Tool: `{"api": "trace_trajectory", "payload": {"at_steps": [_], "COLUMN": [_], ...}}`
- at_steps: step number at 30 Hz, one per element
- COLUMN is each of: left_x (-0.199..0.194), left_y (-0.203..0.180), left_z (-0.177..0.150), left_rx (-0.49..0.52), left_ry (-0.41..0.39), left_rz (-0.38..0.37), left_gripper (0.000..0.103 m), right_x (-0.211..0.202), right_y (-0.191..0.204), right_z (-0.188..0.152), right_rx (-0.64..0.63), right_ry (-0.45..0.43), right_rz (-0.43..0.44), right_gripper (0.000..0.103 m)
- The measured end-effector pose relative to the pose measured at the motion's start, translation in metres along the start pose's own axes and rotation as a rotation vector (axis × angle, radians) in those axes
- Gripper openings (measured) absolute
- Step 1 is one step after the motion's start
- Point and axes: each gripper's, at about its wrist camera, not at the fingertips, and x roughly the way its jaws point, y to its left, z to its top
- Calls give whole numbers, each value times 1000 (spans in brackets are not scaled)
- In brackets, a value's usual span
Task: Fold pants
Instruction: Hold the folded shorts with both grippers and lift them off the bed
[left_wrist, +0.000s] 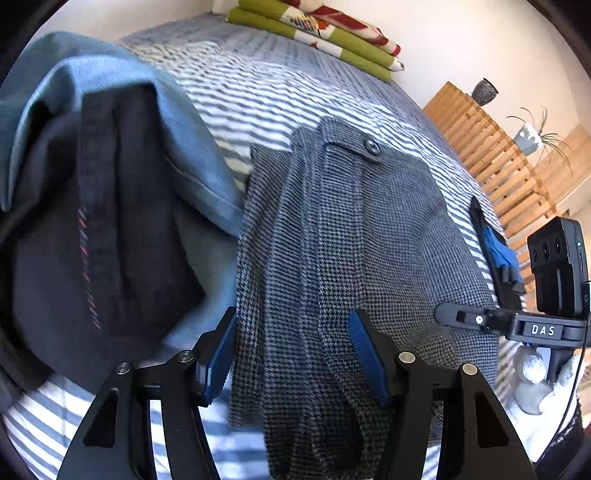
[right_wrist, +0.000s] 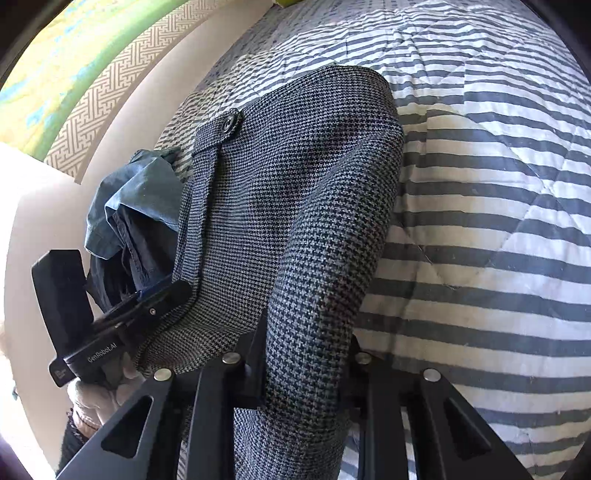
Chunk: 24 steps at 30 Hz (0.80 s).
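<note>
Grey houndstooth pants (left_wrist: 369, 229) with a buttoned tab lie bunched on a striped bed (left_wrist: 258, 92). My left gripper (left_wrist: 293, 354) is open, its blue pads (left_wrist: 365, 354) wide apart, and a hanging fold of the pants runs between them. The right wrist view shows the pants (right_wrist: 277, 184) rising in a thick fold into my right gripper (right_wrist: 306, 354), which is shut on it; the cloth hides its fingertips. The left gripper (right_wrist: 147, 299) shows at the pants' left edge. The right gripper (left_wrist: 498, 258) shows at their right edge.
A pile of blue and dark garments (left_wrist: 110, 184) lies left of the pants, also seen as a blue heap (right_wrist: 136, 206). Folded green-patterned bedding (left_wrist: 325, 33) sits at the head of the bed. A wooden slatted rack (left_wrist: 491, 155) with pots stands right. Striped quilt (right_wrist: 480, 221) spreads right.
</note>
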Motion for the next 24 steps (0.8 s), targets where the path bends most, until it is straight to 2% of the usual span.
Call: {"api": "trace_trajectory", "payload": {"at_steps": [3,7,10,12,14,16,18,21,24], "left_x": [-4,-19,-21,-19,-21,-22,-18,-3,24], "left_y": [-12,-33,-41,-41,-38,-35,-29,-30,-36], "left_z": [-15,-32,-36,-30,-21,-10,0,12,23], "left_rx": [-21,30,70,67,49,42,14,-14,-3], "left_ry": [22,36,30,33,31,19,29,70,97], "left_rz": [-36,-59,-27,1,3,24,16,-8,-16], "left_gripper": [58,57,57,58,60,70,76,76,76], "right_x": [-16,-41,-50,-44,-40,-49,-57,-59,-62], "right_y": [5,8,4,2,-5,-19,-29,-45,-59], "right_z": [-10,-35,-50,-56,-55,-56,-55,-47,-37], "right_rx": [-16,-51,-79,-121,-117,-89,-64,-10,29], "right_ry": [7,30,41,45,69,28,-28,-82,-108], "right_rz": [-42,-59,-100,-136,-113,-69,-58,-80,-44], "right_gripper": [17,16,17,25,32,37,47,51,51]}}
